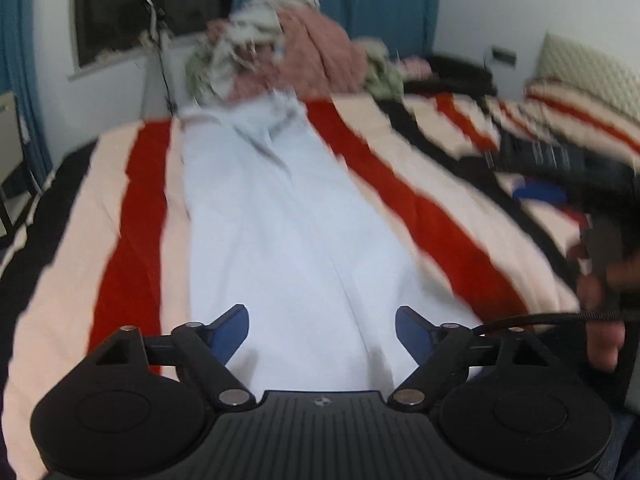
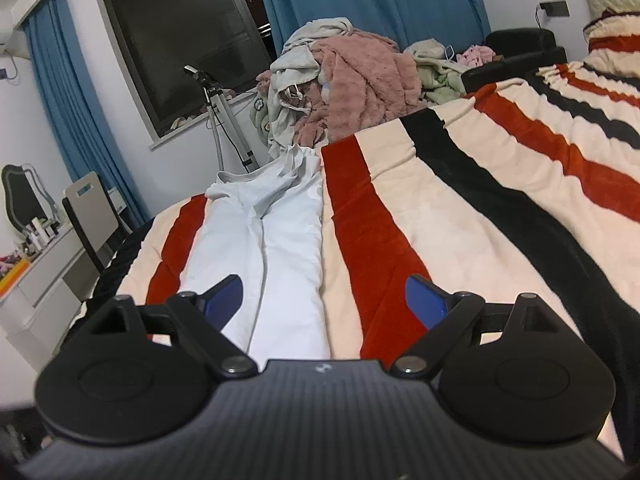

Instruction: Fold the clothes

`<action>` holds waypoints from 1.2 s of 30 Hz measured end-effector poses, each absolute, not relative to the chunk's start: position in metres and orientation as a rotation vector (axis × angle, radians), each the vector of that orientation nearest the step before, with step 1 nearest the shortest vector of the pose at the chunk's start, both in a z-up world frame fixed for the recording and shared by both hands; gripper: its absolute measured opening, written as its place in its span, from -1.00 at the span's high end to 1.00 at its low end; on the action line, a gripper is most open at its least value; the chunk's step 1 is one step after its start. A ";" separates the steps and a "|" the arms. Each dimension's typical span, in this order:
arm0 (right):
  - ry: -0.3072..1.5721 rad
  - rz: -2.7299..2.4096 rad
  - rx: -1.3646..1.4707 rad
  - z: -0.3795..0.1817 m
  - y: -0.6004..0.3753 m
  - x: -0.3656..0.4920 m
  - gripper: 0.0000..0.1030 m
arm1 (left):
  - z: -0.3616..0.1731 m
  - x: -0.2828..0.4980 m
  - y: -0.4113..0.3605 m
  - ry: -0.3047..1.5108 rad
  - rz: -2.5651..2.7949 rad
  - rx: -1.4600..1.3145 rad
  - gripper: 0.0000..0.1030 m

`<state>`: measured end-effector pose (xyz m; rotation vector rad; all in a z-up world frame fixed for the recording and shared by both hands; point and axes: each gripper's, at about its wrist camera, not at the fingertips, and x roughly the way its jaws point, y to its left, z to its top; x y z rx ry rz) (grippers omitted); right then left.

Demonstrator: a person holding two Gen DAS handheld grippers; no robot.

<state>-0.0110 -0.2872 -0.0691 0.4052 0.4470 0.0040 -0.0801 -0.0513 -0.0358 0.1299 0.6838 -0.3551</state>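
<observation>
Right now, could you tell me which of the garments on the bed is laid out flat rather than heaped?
The white trousers, spread lengthwise on the striped blanket with both legs straight. The pink fleece and the rest lie bundled in a pile beyond the waistband.

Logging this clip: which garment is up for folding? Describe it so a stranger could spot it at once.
Find the striped blanket covering the bed. On its left part lie the white trousers, flat, legs toward the cameras and waistband toward the clothes pile. They are the only garment spread out, plain white against the pile's pink and green.
</observation>
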 end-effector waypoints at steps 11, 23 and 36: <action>0.326 -0.067 0.352 -0.044 -0.299 -0.002 -0.74 | -0.009 -0.044 -0.041 0.577 -0.333 0.052 -0.90; 0.429 0.223 0.068 -0.055 -0.195 0.186 -0.07 | -0.012 -0.005 0.043 0.450 -0.113 -0.139 -0.99; 0.548 0.120 -0.116 -0.123 -0.128 0.381 0.42 | -0.064 0.061 0.108 0.575 -0.015 -0.435 -0.91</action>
